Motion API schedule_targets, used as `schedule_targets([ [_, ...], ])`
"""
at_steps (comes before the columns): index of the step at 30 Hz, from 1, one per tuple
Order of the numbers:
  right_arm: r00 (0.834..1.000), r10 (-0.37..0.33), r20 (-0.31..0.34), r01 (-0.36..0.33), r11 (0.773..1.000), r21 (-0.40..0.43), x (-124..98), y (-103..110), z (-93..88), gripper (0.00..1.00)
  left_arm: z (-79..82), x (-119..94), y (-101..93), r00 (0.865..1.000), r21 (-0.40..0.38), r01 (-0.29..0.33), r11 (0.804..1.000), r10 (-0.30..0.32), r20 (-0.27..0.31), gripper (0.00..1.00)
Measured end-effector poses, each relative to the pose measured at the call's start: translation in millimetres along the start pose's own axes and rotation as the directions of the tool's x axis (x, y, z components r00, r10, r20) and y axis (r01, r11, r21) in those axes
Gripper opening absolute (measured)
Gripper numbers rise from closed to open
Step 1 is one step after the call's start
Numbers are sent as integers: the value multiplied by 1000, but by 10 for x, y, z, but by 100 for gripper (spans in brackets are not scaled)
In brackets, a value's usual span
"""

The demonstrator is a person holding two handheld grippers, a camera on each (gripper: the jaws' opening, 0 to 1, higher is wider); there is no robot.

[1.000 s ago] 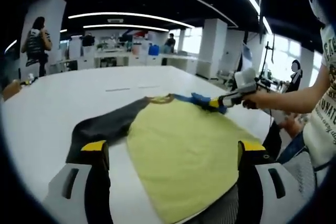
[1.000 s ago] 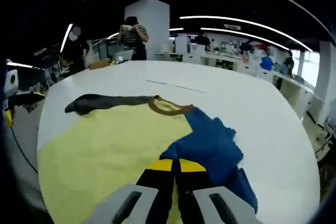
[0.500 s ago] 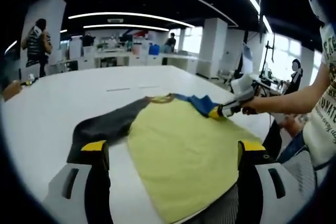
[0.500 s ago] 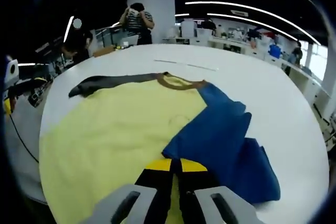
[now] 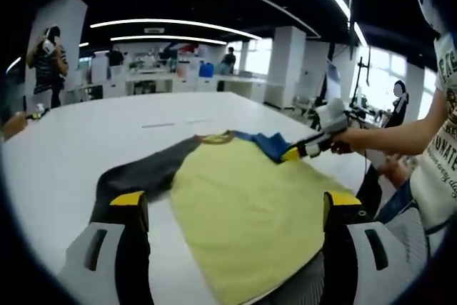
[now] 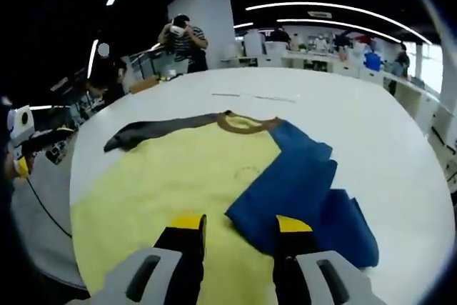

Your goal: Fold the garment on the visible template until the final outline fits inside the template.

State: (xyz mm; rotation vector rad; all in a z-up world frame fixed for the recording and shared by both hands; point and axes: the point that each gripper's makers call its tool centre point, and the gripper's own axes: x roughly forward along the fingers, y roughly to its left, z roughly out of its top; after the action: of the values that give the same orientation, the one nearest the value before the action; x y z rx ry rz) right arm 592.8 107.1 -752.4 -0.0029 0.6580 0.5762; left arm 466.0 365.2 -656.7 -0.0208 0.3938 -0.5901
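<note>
Shirt (image 6: pixel 186 183) lies flat on the white table (image 6: pixel 371 126), yellow body up, blue sleeve (image 6: pixel 300 183) folded in over it, dark sleeve (image 5: pixel 146 169) out sideways. Right gripper (image 6: pixel 241 223) jaws spread over blue sleeve edge. Left gripper (image 5: pixel 235 201) jaws wide apart, empty.

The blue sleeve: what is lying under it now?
The blue sleeve is folded inward; its near edge lies on the yellow body of the shirt, and the rest lies toward the white table. What is beneath the folded layers is covered.
</note>
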Motion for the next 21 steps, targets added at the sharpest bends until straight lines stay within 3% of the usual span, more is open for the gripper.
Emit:
schedule_targets([
  [7,999,-27,45,25,999,42,-218,-208,146,43,6,0,-12,1000,3,0,1000,0,-2,99],
  [21,986,-159,38,155,983,103,-419,-884,178,37,79,10,-25,1000,20,8,1000,-8,14,99],
])
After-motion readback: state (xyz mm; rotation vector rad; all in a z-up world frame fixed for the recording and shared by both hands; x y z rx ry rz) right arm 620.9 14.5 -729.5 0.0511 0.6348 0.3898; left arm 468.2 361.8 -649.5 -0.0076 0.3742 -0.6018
